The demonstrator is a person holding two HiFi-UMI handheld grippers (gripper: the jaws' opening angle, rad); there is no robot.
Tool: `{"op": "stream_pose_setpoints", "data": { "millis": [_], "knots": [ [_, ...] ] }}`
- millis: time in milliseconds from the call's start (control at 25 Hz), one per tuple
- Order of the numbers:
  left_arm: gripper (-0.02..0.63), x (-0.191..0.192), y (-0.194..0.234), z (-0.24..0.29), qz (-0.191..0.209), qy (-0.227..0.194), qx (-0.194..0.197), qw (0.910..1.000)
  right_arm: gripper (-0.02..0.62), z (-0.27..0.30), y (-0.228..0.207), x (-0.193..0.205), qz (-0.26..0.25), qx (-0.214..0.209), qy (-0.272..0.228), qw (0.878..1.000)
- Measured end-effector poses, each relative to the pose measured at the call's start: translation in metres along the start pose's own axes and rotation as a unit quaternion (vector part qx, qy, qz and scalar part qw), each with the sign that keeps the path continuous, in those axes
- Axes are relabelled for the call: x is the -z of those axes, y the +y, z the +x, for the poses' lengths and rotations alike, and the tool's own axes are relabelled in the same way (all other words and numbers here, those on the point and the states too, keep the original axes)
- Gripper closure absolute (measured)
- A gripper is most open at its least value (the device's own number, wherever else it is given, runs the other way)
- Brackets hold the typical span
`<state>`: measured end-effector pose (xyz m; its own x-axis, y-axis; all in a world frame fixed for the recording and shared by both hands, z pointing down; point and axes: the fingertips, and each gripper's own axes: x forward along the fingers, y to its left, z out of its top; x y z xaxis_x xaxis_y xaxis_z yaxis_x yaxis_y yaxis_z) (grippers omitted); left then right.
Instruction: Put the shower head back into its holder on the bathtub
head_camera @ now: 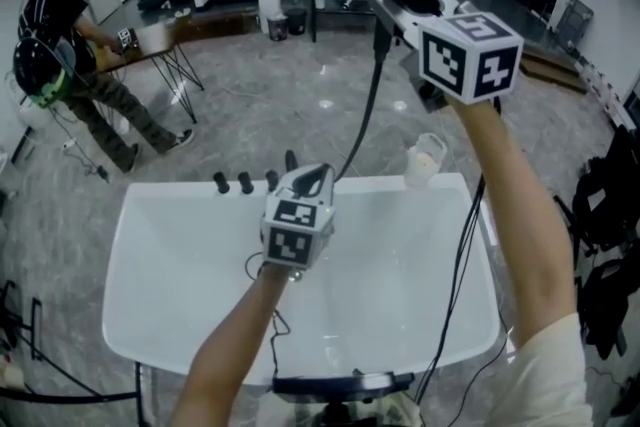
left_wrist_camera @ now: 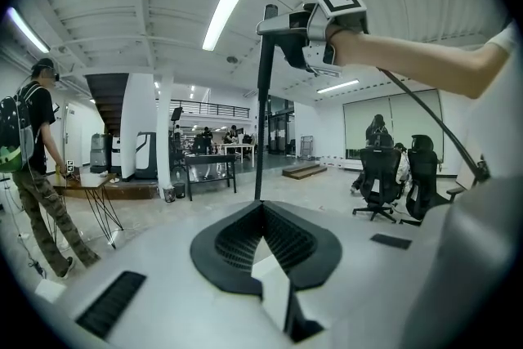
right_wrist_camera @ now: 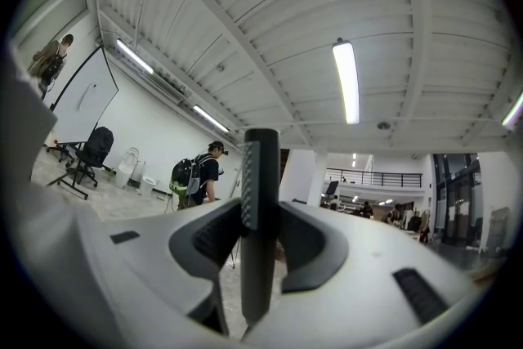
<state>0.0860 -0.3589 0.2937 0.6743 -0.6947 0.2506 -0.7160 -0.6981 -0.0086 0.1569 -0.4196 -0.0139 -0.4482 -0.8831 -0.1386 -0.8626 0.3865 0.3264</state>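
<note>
The shower head (head_camera: pixel 379 13) is a dark stick-shaped piece, raised high above the far rim of the white bathtub (head_camera: pixel 128 225). My right gripper (head_camera: pixel 396 7) is shut on it; in the right gripper view the shower head (right_wrist_camera: pixel 260 208) stands upright between the pads of my right gripper (right_wrist_camera: pixel 260 245). Its black hose (head_camera: pixel 367 110) hangs down to the tub's far rim. My left gripper (head_camera: pixel 318 177) sits low over that rim, jaws closed at the foot of the hose (left_wrist_camera: pixel 260 135). From the left gripper (left_wrist_camera: pixel 260 212) I see the shower head (left_wrist_camera: pixel 274 16) overhead.
Several black tap knobs (head_camera: pixel 245 182) line the tub's far rim, and a white cup-shaped object (head_camera: pixel 425 160) stands at its right corner. A person with a backpack (head_camera: pixel 60 65) stands by a small table (head_camera: pixel 150 40) at the left. Office chairs (left_wrist_camera: pixel 380 176) stand further back.
</note>
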Motion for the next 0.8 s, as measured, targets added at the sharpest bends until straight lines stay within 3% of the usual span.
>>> {"op": "stream_pose_setpoints", "data": {
  "millis": [800],
  "knots": [
    [0.601, 0.019, 0.004, 0.000, -0.016, 0.001, 0.005, 0.9999, 0.456, -0.015, 0.025, 0.066, 0.037, 0.016, 0.032, 0.999]
  ]
}}
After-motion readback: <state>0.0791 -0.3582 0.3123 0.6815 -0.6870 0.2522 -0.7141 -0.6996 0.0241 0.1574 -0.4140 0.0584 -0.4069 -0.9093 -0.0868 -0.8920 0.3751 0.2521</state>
